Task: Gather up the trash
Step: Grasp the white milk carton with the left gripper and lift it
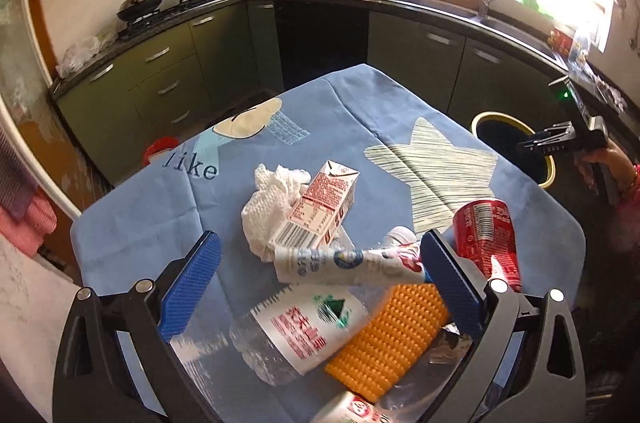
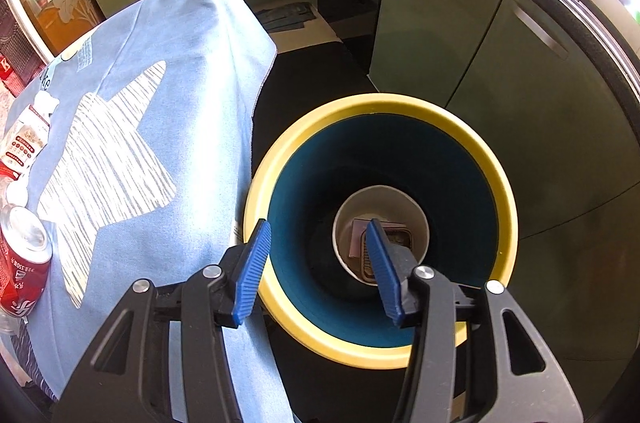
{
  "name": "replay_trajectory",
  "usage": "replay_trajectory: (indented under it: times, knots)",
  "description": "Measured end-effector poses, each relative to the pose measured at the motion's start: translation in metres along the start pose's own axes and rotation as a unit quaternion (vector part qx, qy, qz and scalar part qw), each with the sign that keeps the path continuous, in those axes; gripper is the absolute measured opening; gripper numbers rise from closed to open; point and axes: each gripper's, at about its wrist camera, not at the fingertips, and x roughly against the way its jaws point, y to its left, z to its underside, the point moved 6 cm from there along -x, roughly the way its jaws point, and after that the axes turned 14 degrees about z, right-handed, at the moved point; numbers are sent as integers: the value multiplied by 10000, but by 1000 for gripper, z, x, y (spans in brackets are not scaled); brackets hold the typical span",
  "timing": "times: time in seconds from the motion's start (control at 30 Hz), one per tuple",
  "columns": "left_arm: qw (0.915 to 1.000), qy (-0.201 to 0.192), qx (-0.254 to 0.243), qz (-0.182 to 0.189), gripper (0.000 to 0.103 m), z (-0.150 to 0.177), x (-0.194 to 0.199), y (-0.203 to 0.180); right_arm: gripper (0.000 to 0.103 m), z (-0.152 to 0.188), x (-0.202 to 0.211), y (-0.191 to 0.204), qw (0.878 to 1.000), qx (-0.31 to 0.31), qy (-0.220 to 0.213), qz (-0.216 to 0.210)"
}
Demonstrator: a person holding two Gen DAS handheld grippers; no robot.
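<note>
My left gripper (image 1: 320, 239) is open wide over a heap of trash on the blue tablecloth (image 1: 140, 223). Between its fingers lie a clear plastic bottle (image 1: 296, 327) with a red and green label, an orange knobbly piece (image 1: 390, 335) and a white tube (image 1: 344, 263). Beyond them lie a red-printed carton (image 1: 320, 207) and crumpled tissue (image 1: 268, 203). A red can (image 1: 488, 235) stands just outside the right finger. My right gripper (image 2: 317, 223) hangs open and empty over the yellow-rimmed bin (image 2: 400, 101), which holds a white cup (image 2: 380, 189) and a small packet (image 2: 394, 235).
The bin (image 1: 480, 121) stands on the dark floor by the table's right edge, with the right gripper (image 1: 548, 141) and a hand above it. Green cabinets (image 2: 440, 23) ring the room. The can (image 2: 24, 263) and carton (image 2: 24, 139) show at the right wrist view's left edge.
</note>
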Motion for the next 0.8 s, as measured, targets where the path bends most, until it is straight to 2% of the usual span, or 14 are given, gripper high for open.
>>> replay_trajectory:
  times: [0.1, 0.2, 0.27, 0.4, 0.5, 0.6, 0.8]
  knots:
    - [9977, 525, -236, 356, 97, -22, -31, 10, 48, 1, -3, 1, 10000, -22, 40, -22]
    - [9926, 969, -365, 640, 85, -33, -57, 15, 48, 3, -5, 1, 10000, -57, 73, -28]
    - [9887, 1219, -457, 742, 71, -34, -73, 17, 48, 4, -5, -1, 9999, -79, 89, -22]
    - [9794, 1714, -625, 866, 61, -31, -102, 18, 48, 8, -6, -6, 9998, -142, 119, -8]
    - [9743, 1935, -686, 925, 54, -26, -115, 17, 48, 10, -9, -7, 9997, -172, 150, -9]
    - [9703, 2124, -735, 891, 52, -22, -125, 17, 48, 11, -12, -6, 9997, -172, 171, -48]
    - [9683, 2227, -728, 870, 41, -18, -132, 19, 48, 11, -17, 1, 9996, -118, 192, -141]
